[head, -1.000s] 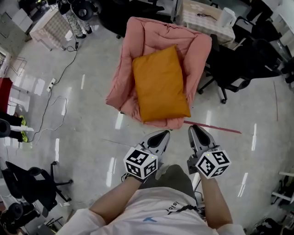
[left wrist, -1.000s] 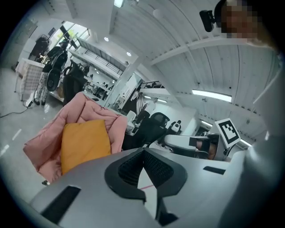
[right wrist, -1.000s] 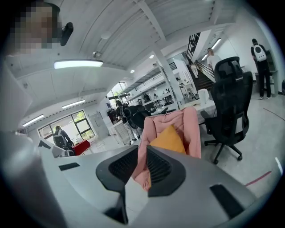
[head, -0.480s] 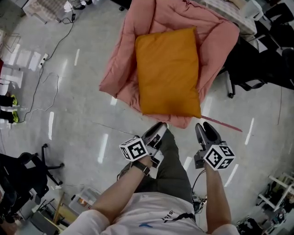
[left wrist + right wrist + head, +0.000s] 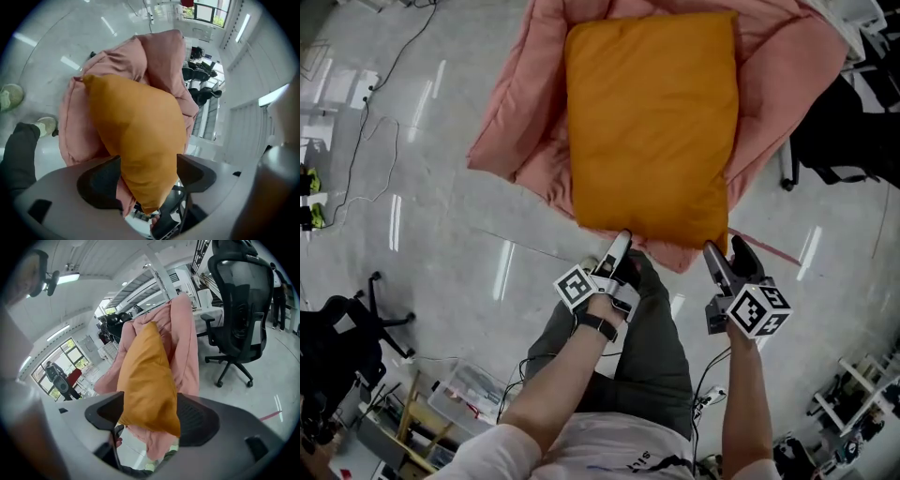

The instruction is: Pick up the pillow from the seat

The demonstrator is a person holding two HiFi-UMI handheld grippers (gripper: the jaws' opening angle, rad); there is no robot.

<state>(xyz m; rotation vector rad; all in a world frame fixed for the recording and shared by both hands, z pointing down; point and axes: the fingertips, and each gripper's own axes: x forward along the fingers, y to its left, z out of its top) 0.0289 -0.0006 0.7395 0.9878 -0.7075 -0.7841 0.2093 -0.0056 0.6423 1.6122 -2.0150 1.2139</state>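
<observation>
An orange pillow (image 5: 652, 112) lies on a seat draped in pink padding (image 5: 511, 141). My left gripper (image 5: 621, 246) is at the pillow's near left corner. Its jaws are opening, and in the left gripper view the pillow (image 5: 136, 131) fills the gap of that gripper (image 5: 147, 173). My right gripper (image 5: 724, 253) is at the near right corner, jaws also opening. In the right gripper view the pillow's corner (image 5: 145, 376) hangs between the jaws of that gripper (image 5: 150, 416). The pillow still rests on the seat.
A black office chair (image 5: 844, 141) stands right of the seat, also shown in the right gripper view (image 5: 239, 310). Cables (image 5: 375, 131) trail over the glossy floor at left. Another black chair base (image 5: 337, 337) and a clear crate (image 5: 459, 398) sit at lower left.
Both grippers have moved forward from well short of the seat to the pillow's near edge. Their jaws went from shut to wide, with the pillow's corners now between them.
</observation>
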